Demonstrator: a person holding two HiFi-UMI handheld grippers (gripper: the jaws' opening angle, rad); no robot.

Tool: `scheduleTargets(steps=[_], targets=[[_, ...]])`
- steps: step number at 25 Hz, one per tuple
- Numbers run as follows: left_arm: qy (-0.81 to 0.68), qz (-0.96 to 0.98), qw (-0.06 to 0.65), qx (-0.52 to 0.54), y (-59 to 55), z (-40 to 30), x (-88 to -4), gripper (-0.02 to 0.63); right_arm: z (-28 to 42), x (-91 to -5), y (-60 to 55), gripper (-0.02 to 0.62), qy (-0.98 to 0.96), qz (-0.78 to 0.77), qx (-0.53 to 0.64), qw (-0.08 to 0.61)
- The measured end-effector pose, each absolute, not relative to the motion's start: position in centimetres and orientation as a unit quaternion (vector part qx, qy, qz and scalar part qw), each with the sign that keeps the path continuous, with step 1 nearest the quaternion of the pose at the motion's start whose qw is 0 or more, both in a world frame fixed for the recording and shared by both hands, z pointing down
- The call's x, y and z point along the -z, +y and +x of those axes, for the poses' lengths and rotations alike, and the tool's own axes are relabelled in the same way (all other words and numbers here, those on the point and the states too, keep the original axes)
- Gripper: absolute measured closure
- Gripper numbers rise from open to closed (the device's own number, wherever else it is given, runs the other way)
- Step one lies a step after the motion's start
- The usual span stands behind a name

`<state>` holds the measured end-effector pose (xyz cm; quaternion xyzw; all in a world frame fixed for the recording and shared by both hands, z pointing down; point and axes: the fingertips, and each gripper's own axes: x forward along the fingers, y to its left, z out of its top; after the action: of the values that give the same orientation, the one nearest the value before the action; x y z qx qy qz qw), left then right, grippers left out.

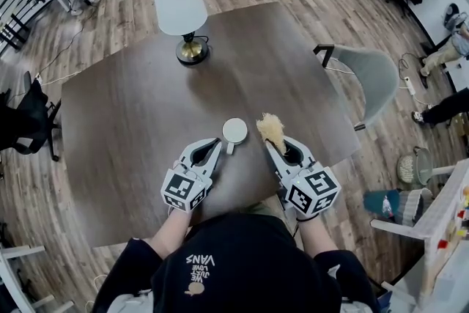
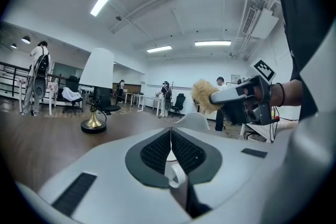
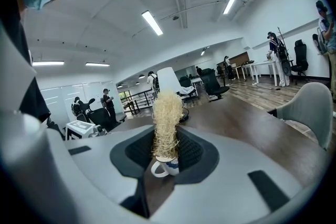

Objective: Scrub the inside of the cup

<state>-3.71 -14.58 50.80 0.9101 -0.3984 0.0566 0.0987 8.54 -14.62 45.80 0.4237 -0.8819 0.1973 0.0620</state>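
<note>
1. left gripper (image 1: 214, 149): jaws fully closed, pinching the cup handle (image 2: 177, 174). Its own view shows the white loop right at the pads. Reads as an anchor grip so the cup won't spin or slide under scrubbing load.
2. cup (image 1: 234, 130): white, mouth up, over the dark wooden table (image 1: 132, 121) near its front edge, between the two grippers. Can't tell whether the base sits flat or hangs just off the top.
3. right gripper (image 1: 277, 149): clamped on a straw-coloured fibre scrubber (image 1: 271, 127). It grips the lower end so the tuft sticks out past the fingertips, leaving free length to reach into the cup.
4. The scrubber is just beside the cup's right side, outside the rim. Scrubbing not started, by my read.
5. Next: bring the tuft over the mouth and push it down. The mouth looks barely wider than the tuft, so alignment matters. Risk: side load on a handle-only grip tips the cup.
6. table lamp (image 1: 182, 7): well apart, no interference.
</note>
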Motion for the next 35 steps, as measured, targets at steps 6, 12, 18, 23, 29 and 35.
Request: scheduleTargets(steps=[6, 12, 18, 23, 29, 35], targets=[[-0.403, 0.908, 0.098, -0.057, -15.0, -3.1, -52.2, 0.587, 8.9, -46.3, -15.2, 0.506, -0.882, 0.420, -0.204, 0.067], [-0.396, 0.908, 0.121, -0.065, -15.3, -2.2, -54.2, 0.363, 8.9, -46.9, -15.5, 0.506, -0.883, 0.415, -0.209, 0.071], [-0.381, 0.914, 0.097, -0.103, -15.3, -0.7, -56.4, 0.225, 9.1, -47.1, -15.6, 0.506, -0.883, 0.412, -0.212, 0.074], [-0.382, 0.910, 0.100, -0.127, -15.8, 0.0, -58.8, 0.180, 9.2, -47.1, -15.8, 0.506, -0.883, 0.412, -0.213, 0.074], [-0.390, 0.901, 0.114, -0.148, -17.0, 0.4, -60.7, 0.173, 9.5, -47.5, -15.9, 0.506, -0.880, 0.414, -0.219, 0.078], [-0.401, 0.894, 0.121, -0.161, -17.7, 0.8, -62.1, 0.173, 9.6, -48.0, -15.8, 0.506, -0.878, 0.415, -0.225, 0.078]])
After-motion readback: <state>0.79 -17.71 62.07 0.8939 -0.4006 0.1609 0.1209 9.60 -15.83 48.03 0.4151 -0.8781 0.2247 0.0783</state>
